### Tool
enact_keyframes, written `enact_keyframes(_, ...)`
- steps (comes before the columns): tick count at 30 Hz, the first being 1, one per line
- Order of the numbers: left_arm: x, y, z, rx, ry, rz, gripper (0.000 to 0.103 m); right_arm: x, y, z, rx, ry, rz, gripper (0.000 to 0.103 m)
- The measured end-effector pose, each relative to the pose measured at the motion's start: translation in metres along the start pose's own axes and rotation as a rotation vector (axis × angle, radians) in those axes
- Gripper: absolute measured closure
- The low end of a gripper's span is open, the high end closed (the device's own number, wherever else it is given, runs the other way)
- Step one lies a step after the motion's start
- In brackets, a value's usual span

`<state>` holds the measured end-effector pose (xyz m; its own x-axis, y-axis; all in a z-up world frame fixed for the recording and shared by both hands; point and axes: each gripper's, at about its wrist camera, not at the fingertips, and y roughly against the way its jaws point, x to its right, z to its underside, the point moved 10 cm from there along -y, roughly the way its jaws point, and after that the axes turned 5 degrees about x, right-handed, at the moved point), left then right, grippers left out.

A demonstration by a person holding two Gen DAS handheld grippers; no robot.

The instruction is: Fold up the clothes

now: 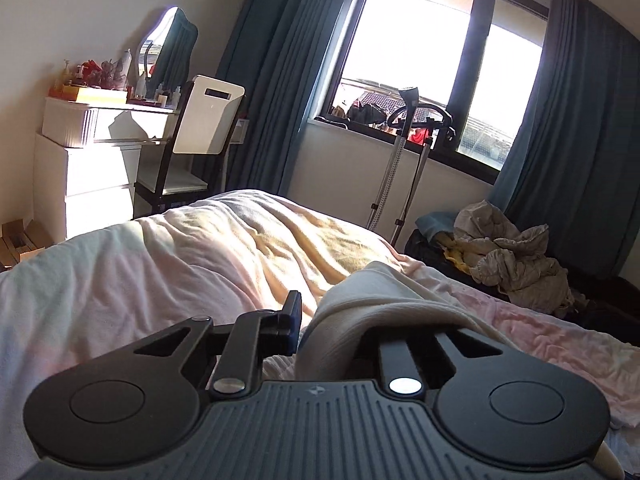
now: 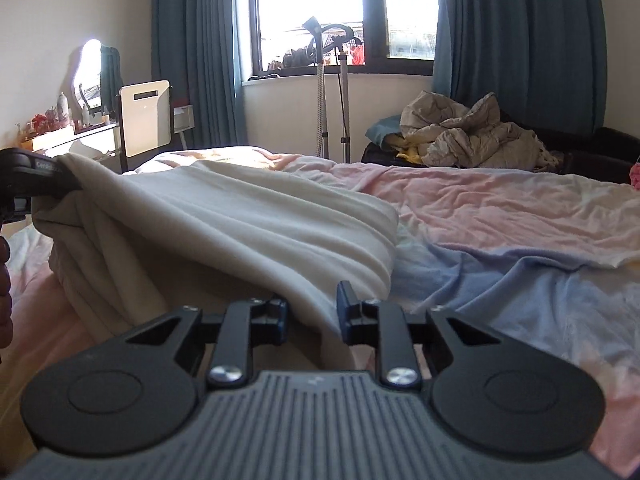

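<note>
A cream-white garment (image 2: 240, 216) lies stretched across the bed, lifted at two corners. My right gripper (image 2: 312, 312) is shut on its near edge, the cloth pinched between the blue pads. My left gripper (image 1: 320, 316) is shut on another corner of the same garment (image 1: 384, 300); the cloth drapes over and hides its right finger. The left gripper also shows at the far left of the right wrist view (image 2: 36, 180), holding the cloth up above the bed.
The bed has a pink, yellow and pale blue sheet (image 2: 500, 208). A pile of crumpled clothes (image 2: 468, 136) sits on a dark seat at the right. A garment steamer stand (image 1: 404, 160), white chair (image 1: 208, 120) and dresser (image 1: 92, 168) stand by the window.
</note>
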<state>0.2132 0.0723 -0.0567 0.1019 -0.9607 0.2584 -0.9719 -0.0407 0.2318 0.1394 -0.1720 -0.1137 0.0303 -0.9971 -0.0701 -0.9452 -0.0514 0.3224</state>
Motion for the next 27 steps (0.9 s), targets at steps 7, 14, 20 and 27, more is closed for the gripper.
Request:
enact_keyframes(7, -0.046, -0.039, 0.039, -0.144, 0.081, -0.123, 0.073, -0.031, -0.009, 0.027, -0.108, 0.142, -0.068, 0.088)
enact_keyframes(14, -0.057, -0.022, 0.040, -0.202, 0.167, -0.104, 0.056, -0.026, -0.015, 0.031, -0.131, 0.089, -0.082, 0.088)
enact_keyframes(20, -0.062, 0.008, 0.042, -0.265, 0.242, -0.120, 0.031, -0.022, -0.010, 0.023, -0.133, 0.040, -0.101, 0.084)
enact_keyframes(27, -0.065, 0.025, 0.051, -0.317, 0.310, -0.119, 0.025, -0.013, -0.003, 0.015, -0.137, -0.061, -0.117, 0.079)
